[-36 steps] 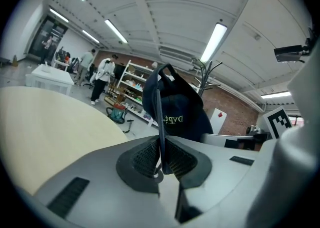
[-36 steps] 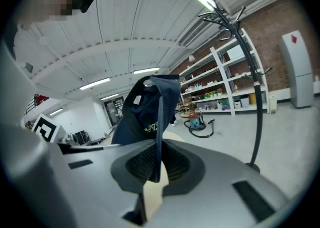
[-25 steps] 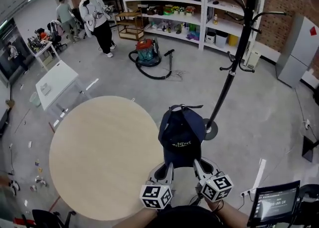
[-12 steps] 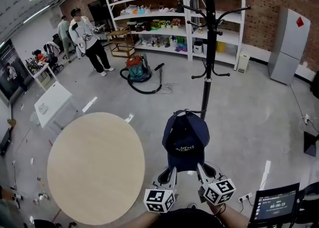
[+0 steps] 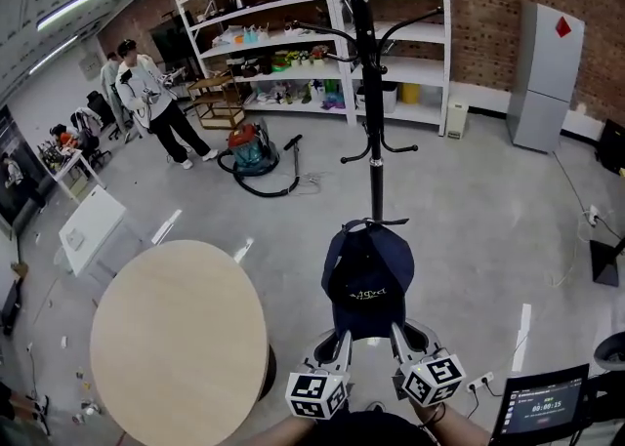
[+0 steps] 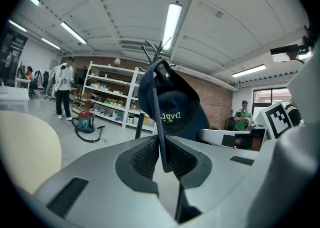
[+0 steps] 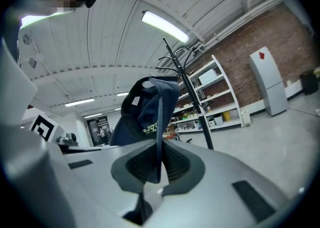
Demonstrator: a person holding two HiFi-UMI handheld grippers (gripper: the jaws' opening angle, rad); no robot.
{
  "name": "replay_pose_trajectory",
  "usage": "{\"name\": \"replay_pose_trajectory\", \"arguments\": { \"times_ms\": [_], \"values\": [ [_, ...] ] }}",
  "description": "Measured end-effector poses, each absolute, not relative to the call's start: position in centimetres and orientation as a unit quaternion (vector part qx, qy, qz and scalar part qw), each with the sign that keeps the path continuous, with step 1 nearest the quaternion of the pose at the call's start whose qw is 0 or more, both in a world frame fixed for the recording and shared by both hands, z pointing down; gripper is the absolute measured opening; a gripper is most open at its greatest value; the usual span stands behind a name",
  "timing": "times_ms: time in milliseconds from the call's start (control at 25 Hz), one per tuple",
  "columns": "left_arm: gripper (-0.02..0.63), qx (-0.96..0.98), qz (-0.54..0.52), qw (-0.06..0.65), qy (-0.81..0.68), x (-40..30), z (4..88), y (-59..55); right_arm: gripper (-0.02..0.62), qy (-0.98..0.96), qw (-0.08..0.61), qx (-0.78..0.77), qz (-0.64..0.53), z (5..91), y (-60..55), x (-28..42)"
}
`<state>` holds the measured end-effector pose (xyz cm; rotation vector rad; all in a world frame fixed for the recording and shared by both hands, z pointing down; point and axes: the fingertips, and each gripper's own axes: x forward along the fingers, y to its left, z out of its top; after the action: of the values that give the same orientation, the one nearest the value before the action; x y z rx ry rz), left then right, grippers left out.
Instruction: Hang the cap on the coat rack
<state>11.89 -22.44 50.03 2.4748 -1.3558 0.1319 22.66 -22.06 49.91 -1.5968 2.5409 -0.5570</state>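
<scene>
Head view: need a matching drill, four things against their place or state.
1 cap
2 coat rack
3 round table
4 vacuum cleaner

A on the floor by the shelves
B gripped at its near edge by left gripper and right gripper
C upright, just beyond the cap
D beige, lower left

Pairs: 1-B, 2-C, 3-D, 4-A

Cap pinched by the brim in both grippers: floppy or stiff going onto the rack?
Brim probably stiff: it shows as a thin straight edge in the left gripper and right gripper, holding the cap out. Crown looks like soft fabric and may sag on the coat rack. Likely light: two edge pinches carry it.
</scene>
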Motion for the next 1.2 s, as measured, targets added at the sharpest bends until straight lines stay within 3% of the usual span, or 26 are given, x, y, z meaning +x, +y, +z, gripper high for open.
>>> {"name": "replay_pose_trajectory", "arguments": {
  "times_ms": [560,1200],
  "values": [
    [0.032,0.912,0.045,0.154,-0.378,19.2,50.0,-28.5,0.021,0.772,0.045,-0.609,-0.176,49.6,-26.2,29.7],
    [0.032,0.927,-0.007,0.098,-0.363,18.6,45.8,-41.4,0.021,0.770,0.074,-0.622,-0.118,45.3,-38.5,29.1]
  ]
}}
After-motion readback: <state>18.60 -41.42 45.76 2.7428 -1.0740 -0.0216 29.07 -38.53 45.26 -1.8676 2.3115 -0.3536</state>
